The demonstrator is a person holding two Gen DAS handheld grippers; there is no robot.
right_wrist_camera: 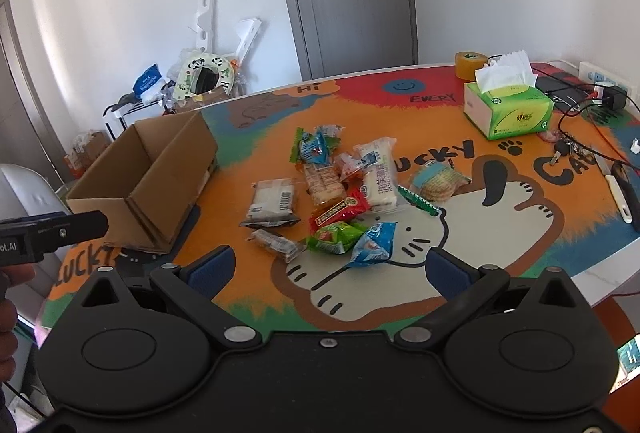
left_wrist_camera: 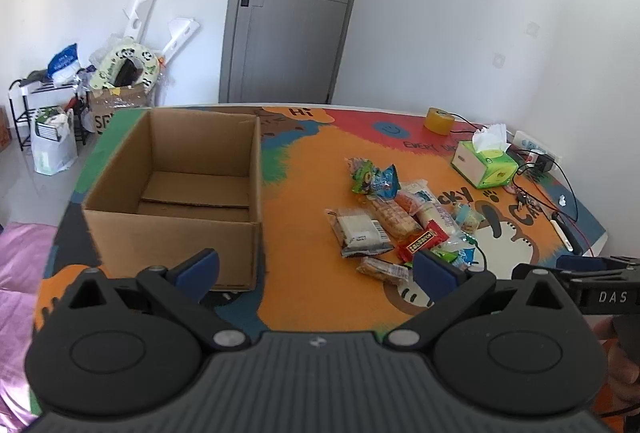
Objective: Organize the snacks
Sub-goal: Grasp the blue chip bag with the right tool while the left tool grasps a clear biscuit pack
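A pile of wrapped snacks [left_wrist_camera: 396, 217] lies on the colourful table mat; it also shows in the right wrist view [right_wrist_camera: 344, 189]. An open, empty cardboard box [left_wrist_camera: 176, 193] stands to the pile's left, also seen in the right wrist view [right_wrist_camera: 148, 177]. My left gripper [left_wrist_camera: 316, 269] is open and empty, held above the table's near edge between box and pile. My right gripper [right_wrist_camera: 330, 269] is open and empty, just short of a blue packet [right_wrist_camera: 374, 243] and a green packet [right_wrist_camera: 334, 237] at the pile's near edge.
A green tissue box [right_wrist_camera: 508, 109], a roll of yellow tape [right_wrist_camera: 470, 65], keys [right_wrist_camera: 564, 149], black cables [right_wrist_camera: 592, 113] and a power strip [right_wrist_camera: 604, 77] sit at the table's right. A shoe rack and bags [left_wrist_camera: 52, 113] stand by the wall beyond the box.
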